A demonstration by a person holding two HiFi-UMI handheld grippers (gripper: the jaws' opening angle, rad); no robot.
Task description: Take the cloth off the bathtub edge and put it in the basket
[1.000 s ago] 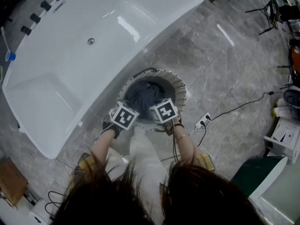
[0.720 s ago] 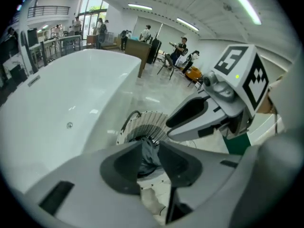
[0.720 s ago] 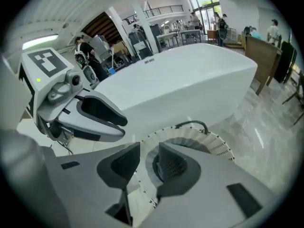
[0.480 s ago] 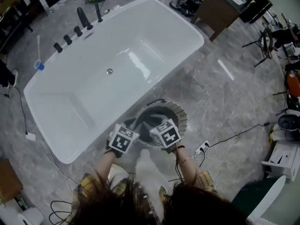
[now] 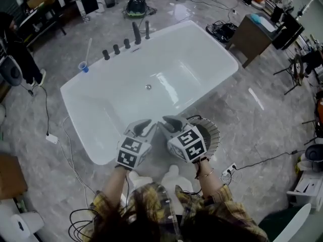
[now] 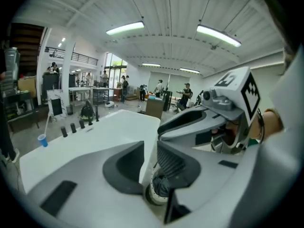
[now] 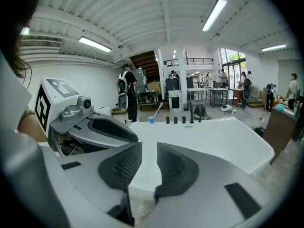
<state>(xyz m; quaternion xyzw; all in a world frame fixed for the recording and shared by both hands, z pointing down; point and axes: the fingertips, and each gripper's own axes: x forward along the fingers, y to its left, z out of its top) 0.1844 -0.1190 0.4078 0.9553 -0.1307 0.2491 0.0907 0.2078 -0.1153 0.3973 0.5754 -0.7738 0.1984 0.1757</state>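
Grey jaws of the left gripper (image 5: 145, 126) stand slightly apart with nothing between them, having just been closing. The right gripper (image 5: 170, 121), just beside it, is likewise narrowly spread and empty, its jaws also having just been closing. Both hang over the near rim of the bathtub (image 5: 166, 59). Seen past the left jaws, the dark cloth (image 6: 161, 185) lies inside the basket (image 5: 214, 135), which stands on the floor (image 5: 262, 130) just beside the tub.
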